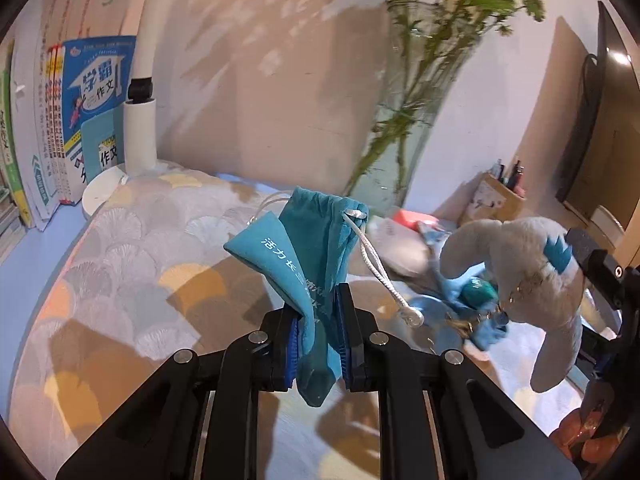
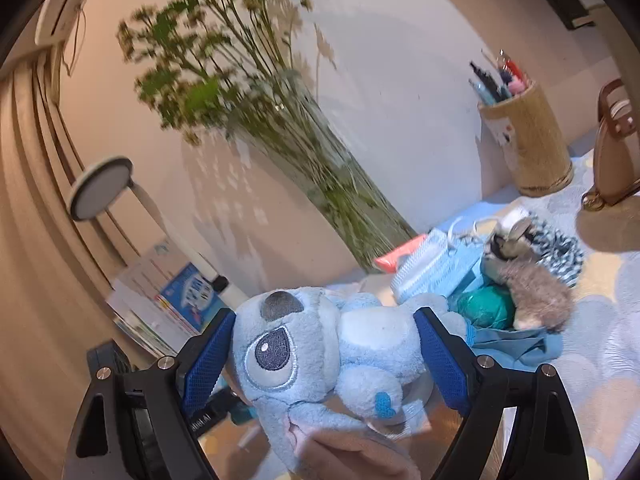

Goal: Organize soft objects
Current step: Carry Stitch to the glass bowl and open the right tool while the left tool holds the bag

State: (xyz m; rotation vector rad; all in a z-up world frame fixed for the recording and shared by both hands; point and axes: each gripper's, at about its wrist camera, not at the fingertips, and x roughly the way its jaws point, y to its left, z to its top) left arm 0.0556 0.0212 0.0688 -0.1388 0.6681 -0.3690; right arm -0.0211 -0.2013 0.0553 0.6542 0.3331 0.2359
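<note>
My left gripper (image 1: pixel 318 316) is shut on a teal drawstring pouch (image 1: pixel 308 248) with white cord, held above the patterned table mat (image 1: pixel 120 280). My right gripper (image 2: pixel 324 344) is shut on a pale blue plush toy (image 2: pixel 320 344), its head to the left and a long ear hanging down. The same plush (image 1: pixel 520 276) and part of the right gripper show at the right of the left wrist view, lifted above the mat. A pile of soft things lies behind: blue face masks (image 2: pixel 432 264), a teal ball (image 2: pixel 486 306), a brown furry toy (image 2: pixel 536 296) and a striped knit piece (image 2: pixel 560 248).
A glass vase of green flowers (image 2: pixel 332 184) stands at the wall behind the pile. A pen holder (image 2: pixel 524 140) and a brown bag (image 2: pixel 616 148) stand at the right. Books (image 1: pixel 80 120) and a white lamp (image 1: pixel 138 132) stand at the left. Orange objects (image 1: pixel 580 436) lie low right.
</note>
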